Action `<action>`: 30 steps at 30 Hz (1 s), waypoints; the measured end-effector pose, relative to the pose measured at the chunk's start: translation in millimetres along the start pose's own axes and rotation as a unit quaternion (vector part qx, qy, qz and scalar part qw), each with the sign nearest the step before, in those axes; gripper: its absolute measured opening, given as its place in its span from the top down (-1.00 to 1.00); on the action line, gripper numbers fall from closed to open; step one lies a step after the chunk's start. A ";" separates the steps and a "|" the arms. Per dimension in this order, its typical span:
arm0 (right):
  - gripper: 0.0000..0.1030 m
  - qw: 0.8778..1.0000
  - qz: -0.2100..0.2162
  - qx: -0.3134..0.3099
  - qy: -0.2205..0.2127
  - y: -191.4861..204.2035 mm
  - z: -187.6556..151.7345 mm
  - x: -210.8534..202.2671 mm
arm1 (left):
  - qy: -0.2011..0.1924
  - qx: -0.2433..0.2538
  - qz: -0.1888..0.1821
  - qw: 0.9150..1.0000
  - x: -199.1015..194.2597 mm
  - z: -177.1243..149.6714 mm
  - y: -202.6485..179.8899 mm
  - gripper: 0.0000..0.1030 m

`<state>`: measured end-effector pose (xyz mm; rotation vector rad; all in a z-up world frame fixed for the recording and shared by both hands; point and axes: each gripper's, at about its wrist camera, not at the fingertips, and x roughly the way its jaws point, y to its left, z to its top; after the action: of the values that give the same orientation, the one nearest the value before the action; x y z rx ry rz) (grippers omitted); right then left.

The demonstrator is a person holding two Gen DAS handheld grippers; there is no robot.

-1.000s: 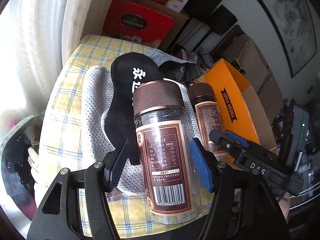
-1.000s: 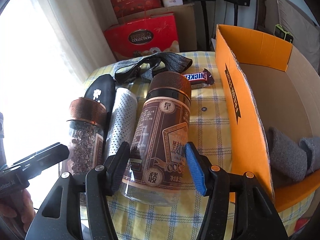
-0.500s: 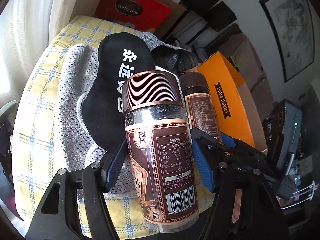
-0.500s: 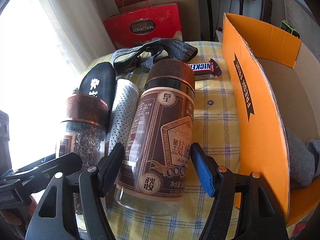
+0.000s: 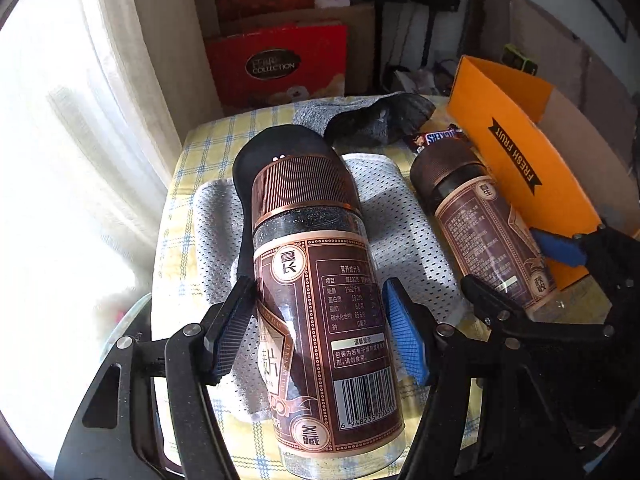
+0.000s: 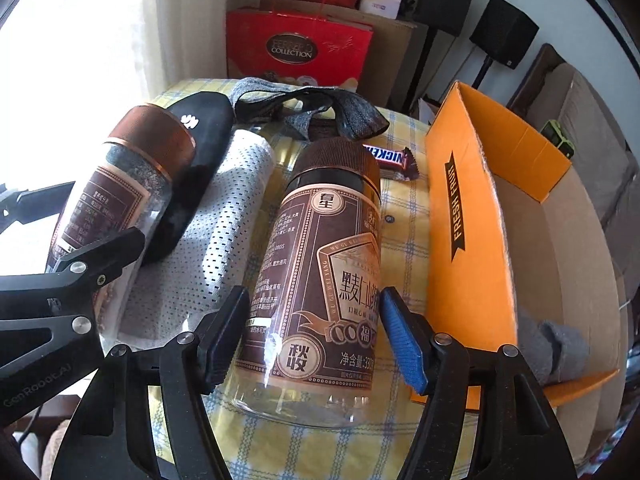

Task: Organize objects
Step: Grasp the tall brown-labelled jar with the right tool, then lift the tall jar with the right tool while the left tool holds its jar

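My left gripper (image 5: 318, 322) is shut on a clear jar with a brown label and copper lid (image 5: 320, 300), held above the checked tablecloth; it also shows in the right wrist view (image 6: 120, 200). My right gripper (image 6: 312, 332) is shut on a second, matching jar (image 6: 324, 272), also seen in the left wrist view (image 5: 484, 220), just left of the orange cardboard box (image 6: 460, 220). Both jars lean with lids pointing away from me.
On the table lie a white mesh cloth (image 5: 404, 216), a black eye mask (image 6: 204, 136), grey socks (image 6: 320, 112) and a Snickers bar (image 6: 390, 158). Grey socks (image 6: 560, 344) lie inside the box. Red gift boxes (image 6: 296, 48) stand behind the table.
Both jars have been carried to the right and a little forward. The left wrist view has swung right, so the orange box and red gift box now show more fully.
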<state>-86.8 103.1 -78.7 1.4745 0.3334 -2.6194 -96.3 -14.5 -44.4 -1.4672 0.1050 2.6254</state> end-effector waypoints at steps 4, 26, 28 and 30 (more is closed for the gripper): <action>-0.34 0.998 0.057 0.038 0.009 -11.9 -3.5 0.9 | 0.014 -0.062 -0.091 0.994 1.8 0.6 18.4 -0.22; -0.33 0.989 0.117 0.091 0.028 -29.5 1.7 17.6 | 0.026 -0.139 -0.192 0.971 14.9 -11.3 36.8 -0.29; -0.33 0.988 0.121 0.093 0.031 -31.2 2.2 20.4 | 0.030 -0.138 -0.192 0.971 19.6 -11.0 31.4 -0.31; -0.33 0.987 0.124 0.094 0.035 -32.6 1.6 24.3 | 0.034 -0.145 -0.197 0.969 23.6 -11.5 31.2 -0.31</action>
<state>-107.6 134.5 -94.4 1.5521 -0.0912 -2.4602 -103.5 -44.9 -70.6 -1.4750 -0.5290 2.3361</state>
